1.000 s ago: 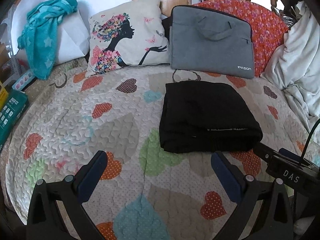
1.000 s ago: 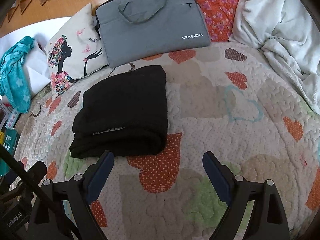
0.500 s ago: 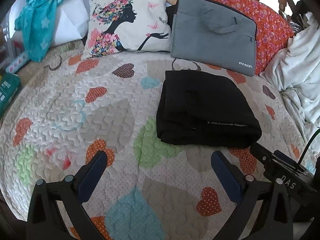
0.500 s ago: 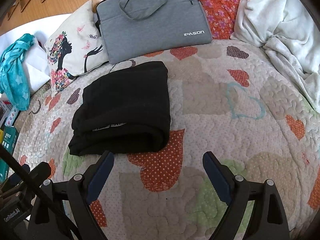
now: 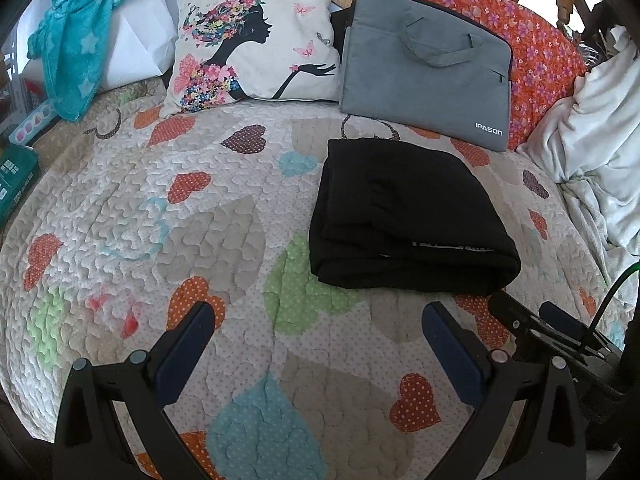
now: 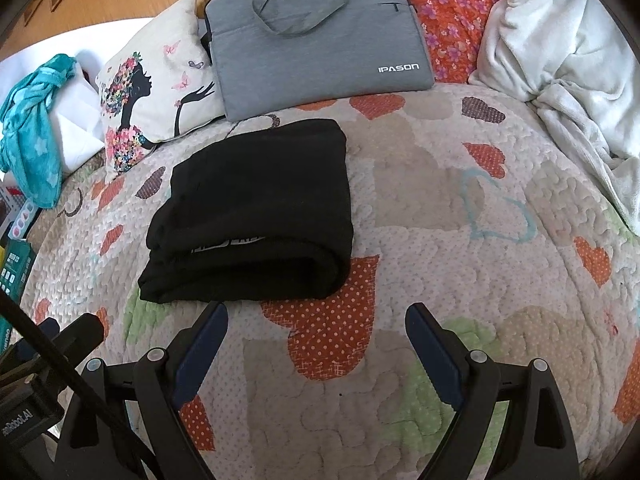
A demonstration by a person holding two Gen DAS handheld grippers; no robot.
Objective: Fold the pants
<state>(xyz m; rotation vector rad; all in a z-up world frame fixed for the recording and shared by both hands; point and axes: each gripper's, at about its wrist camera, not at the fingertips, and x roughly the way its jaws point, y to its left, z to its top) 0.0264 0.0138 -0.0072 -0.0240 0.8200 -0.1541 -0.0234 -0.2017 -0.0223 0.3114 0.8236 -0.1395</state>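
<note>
Black pants (image 5: 408, 216) lie folded into a thick rectangle on the heart-patterned quilt (image 5: 200, 240); they also show in the right wrist view (image 6: 256, 216). My left gripper (image 5: 320, 324) is open and empty, held above the quilt in front of and left of the pants. My right gripper (image 6: 316, 316) is open and empty, in front of the pants' right corner. The right gripper's body shows at the lower right of the left wrist view (image 5: 552, 332). Neither gripper touches the pants.
A grey laptop bag (image 5: 428, 68) leans behind the pants on an orange floral cushion (image 5: 540, 52). A silhouette pillow (image 5: 256, 44) and a teal towel (image 5: 76, 48) lie at back left. A white blanket (image 6: 560, 52) is heaped at right. Boxes (image 5: 16, 172) sit at the left edge.
The left gripper's view has tilted down and shifted slightly; the pants sit a little lower in frame. The pants have not moved on the quilt. Both grippers stay open.
</note>
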